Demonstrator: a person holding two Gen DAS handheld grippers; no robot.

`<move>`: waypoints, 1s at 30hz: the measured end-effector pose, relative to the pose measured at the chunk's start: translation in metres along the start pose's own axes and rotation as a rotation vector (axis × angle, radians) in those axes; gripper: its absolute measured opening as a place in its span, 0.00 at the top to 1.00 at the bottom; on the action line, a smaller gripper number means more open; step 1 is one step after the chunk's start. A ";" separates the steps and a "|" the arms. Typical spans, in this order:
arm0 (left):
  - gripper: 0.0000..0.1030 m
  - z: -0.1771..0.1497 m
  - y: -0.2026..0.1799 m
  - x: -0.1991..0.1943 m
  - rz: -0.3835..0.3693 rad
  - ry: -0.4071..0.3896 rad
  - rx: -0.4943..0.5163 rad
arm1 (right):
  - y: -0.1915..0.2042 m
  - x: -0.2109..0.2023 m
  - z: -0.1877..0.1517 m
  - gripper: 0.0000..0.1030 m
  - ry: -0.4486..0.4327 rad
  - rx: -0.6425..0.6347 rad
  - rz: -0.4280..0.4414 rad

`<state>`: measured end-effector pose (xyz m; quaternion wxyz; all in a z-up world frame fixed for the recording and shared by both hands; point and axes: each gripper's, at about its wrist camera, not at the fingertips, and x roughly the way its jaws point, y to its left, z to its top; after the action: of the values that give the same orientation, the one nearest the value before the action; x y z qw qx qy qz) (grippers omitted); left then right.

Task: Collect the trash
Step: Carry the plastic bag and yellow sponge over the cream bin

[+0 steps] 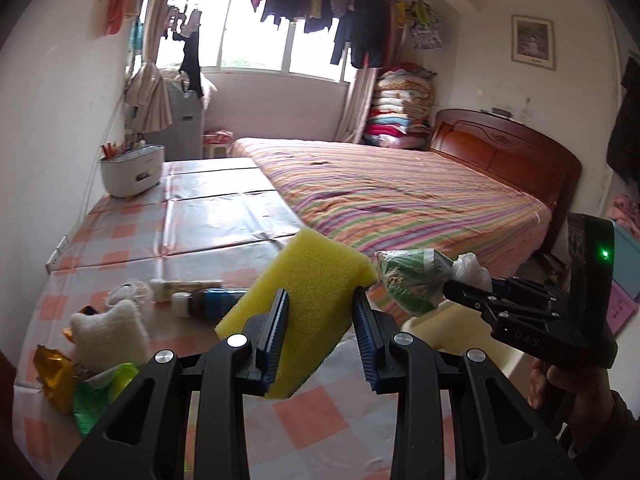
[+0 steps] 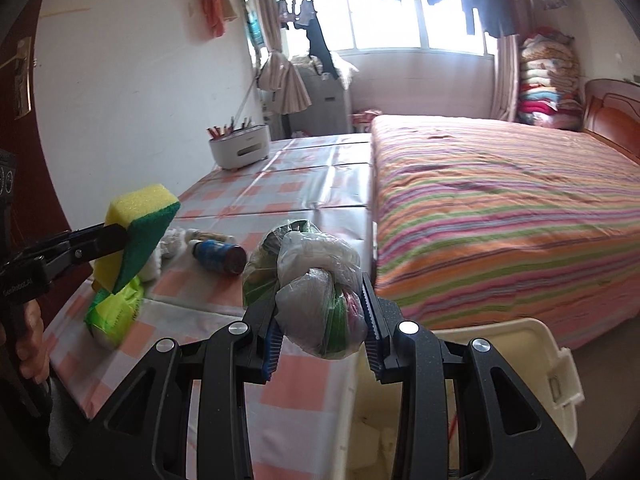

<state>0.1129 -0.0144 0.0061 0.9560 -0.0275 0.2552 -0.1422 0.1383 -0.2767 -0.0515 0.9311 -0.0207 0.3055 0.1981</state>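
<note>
- Sponge (image 1: pixel 308 304) is pinched by left tongs (image 1: pixel 320 336); knotted bag (image 2: pixel 320 300) by right tongs (image 2: pixel 324 332).
- Bag could be dropped short of the bin (image 2: pixel 560 364), since it's squishy and slick.

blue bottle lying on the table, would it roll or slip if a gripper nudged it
The blue bottle lies on its side on the glossy checked tablecloth, so a sideways nudge would probably roll it. Its round, smooth-looking body may slip between flat pads. It looks rigid, so it should hold its shape when squeezed.
</note>
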 end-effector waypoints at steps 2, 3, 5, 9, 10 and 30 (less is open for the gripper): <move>0.69 0.000 -0.011 0.005 -0.030 0.009 0.006 | -0.012 -0.008 -0.003 0.68 -0.010 0.017 -0.020; 0.69 0.001 -0.016 0.008 -0.042 0.012 0.007 | -0.016 -0.011 -0.003 0.68 -0.013 0.023 -0.028; 0.69 0.003 -0.029 0.011 -0.077 0.017 0.015 | -0.026 -0.019 -0.004 0.68 -0.026 0.035 -0.049; 0.69 0.006 -0.056 0.014 -0.135 0.009 0.045 | -0.045 -0.033 -0.009 0.68 -0.041 0.060 -0.085; 0.69 0.007 -0.064 0.014 -0.157 0.009 0.053 | -0.050 -0.035 -0.010 0.68 -0.042 0.066 -0.096; 0.69 -0.009 -0.106 0.036 -0.278 0.078 0.092 | -0.108 -0.063 -0.040 0.68 -0.033 0.141 -0.277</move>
<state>0.1114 -0.1266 -0.0055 0.9168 -0.0134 0.2789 -0.2856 0.1110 -0.4051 -0.0562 0.9536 0.0060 0.2976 0.0459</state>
